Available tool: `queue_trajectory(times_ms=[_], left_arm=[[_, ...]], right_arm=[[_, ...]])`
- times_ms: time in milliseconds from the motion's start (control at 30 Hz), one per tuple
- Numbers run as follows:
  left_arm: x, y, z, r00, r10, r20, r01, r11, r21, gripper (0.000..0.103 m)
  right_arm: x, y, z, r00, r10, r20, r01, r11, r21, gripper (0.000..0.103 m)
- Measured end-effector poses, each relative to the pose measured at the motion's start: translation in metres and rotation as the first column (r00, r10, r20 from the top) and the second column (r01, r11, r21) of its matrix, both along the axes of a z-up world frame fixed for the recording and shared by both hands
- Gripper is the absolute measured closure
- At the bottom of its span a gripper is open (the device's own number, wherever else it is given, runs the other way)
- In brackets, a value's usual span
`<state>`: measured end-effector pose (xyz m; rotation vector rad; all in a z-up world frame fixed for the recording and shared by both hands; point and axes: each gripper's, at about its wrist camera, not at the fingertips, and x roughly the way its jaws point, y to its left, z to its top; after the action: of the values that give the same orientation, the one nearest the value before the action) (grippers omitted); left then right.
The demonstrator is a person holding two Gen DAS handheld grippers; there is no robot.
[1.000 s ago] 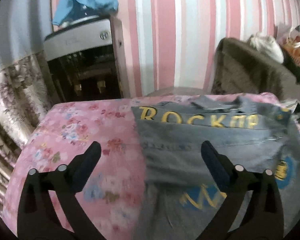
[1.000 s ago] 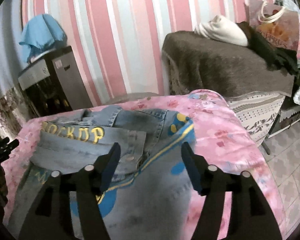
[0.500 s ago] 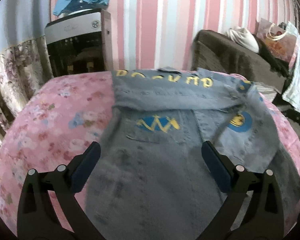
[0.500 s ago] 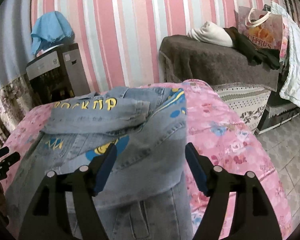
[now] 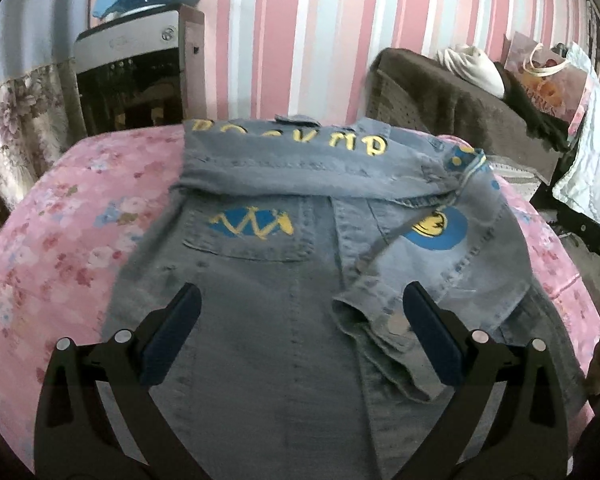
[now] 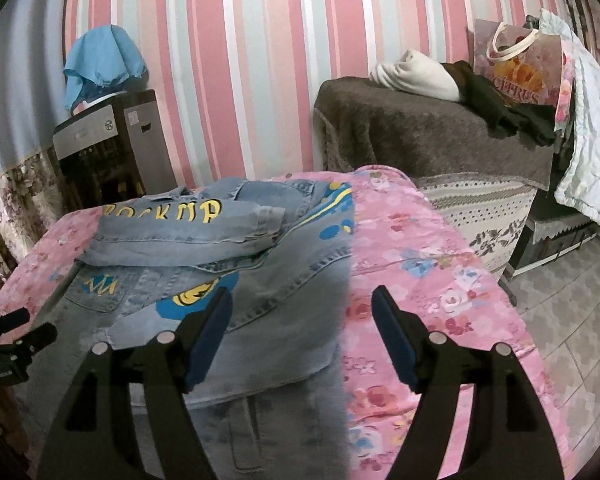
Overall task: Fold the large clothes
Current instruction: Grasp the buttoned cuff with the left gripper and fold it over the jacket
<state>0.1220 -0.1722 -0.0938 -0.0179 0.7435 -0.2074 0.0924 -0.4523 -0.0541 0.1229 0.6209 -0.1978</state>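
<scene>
Denim jacket (image 5: 284,320), rumpled, on floral quilt (image 5: 60,240), slightly blurred

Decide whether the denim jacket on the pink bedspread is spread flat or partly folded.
Partly folded. On the denim jacket, a sleeve with yellow lettering lies across the chest and another cuffed sleeve is folded inward, while the lower body remains unfolded.

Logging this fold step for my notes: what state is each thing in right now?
Denim jacket: lying on the pink floral cover, both sleeves folded across it.
Left claw: open, empty, over the jacket.
Right claw: open, empty, over the jacket's edge.
Blue cloth: draped over the appliance.
</scene>
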Motion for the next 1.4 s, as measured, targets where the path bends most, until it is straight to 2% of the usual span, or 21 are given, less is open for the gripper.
queue_trajectory(times_ms=[167, 300, 400, 467, 533, 567, 733, 967, 1067, 1133, 1200, 1400], left_arm=[[-0.002, -0.029, -0.009, 0.999, -0.035, -0.033, 0.035, 0.999, 0.010, 0.003], [0.004, -0.052, -0.023, 0.994, -0.060, -0.089, 0.062, 0.998, 0.024, 0.005], [0.009, -0.062, -0.028, 0.989, -0.091, -0.119, 0.097, 0.994, 0.045, 0.014], [0.014, -0.065, -0.032, 0.982, -0.110, -0.153, 0.117, 0.992, 0.036, 0.025], [0.017, -0.066, -0.037, 0.975, -0.129, -0.181, 0.136, 0.990, 0.026, 0.042], [0.017, -0.067, -0.039, 0.973, -0.136, -0.186, 0.144, 0.989, 0.030, 0.045], [0.014, -0.066, -0.032, 0.974, -0.159, -0.162, 0.164, 0.986, 0.016, 0.067], [0.008, -0.058, 0.002, 0.978, -0.202, -0.043, 0.202, 0.979, 0.003, 0.069], [0.003, -0.055, 0.025, 0.971, -0.237, 0.024, 0.237, 0.971, -0.005, 0.069], [-0.002, -0.055, 0.042, 0.953, -0.292, 0.082, 0.293, 0.956, -0.007, 0.069], [-0.011, -0.064, 0.058, 0.926, -0.351, 0.139, 0.349, 0.936, 0.039, 0.069], [-0.046, -0.091, 0.078, 0.843, -0.496, 0.208, 0.507, 0.862, 0.001, 0.069]], right_arm=[[-0.008, -0.016, 0.000, 1.000, -0.023, -0.005, 0.023, 1.000, 0.009, 0.029], [-0.013, -0.026, 0.001, 0.999, -0.035, -0.005, 0.035, 0.999, 0.013, 0.029], [-0.015, -0.031, 0.002, 0.999, -0.043, -0.004, 0.043, 0.999, 0.017, 0.028], [-0.016, -0.033, 0.001, 0.999, -0.050, -0.005, 0.050, 0.998, 0.022, 0.028], [-0.015, -0.034, 0.000, 0.999, -0.052, -0.004, 0.053, 0.998, 0.032, 0.028], [-0.014, -0.034, -0.001, 0.999, -0.053, -0.006, 0.053, 0.998, 0.035, 0.028], [-0.010, -0.027, -0.004, 0.999, -0.042, -0.012, 0.042, 0.998, 0.042, 0.028], [-0.007, -0.020, 0.003, 1.000, -0.028, -0.014, 0.028, 0.999, 0.018, 0.028], [-0.005, -0.019, 0.008, 1.000, -0.027, -0.010, 0.027, 1.000, 0.001, 0.028], [-0.003, -0.019, 0.012, 1.000, -0.030, -0.005, 0.030, 1.000, -0.003, 0.028], [-0.002, -0.021, 0.015, 0.999, -0.032, 0.001, 0.032, 0.999, 0.003, 0.028], [-0.002, -0.024, 0.022, 0.999, -0.042, 0.014, 0.042, 0.999, -0.004, 0.028]])
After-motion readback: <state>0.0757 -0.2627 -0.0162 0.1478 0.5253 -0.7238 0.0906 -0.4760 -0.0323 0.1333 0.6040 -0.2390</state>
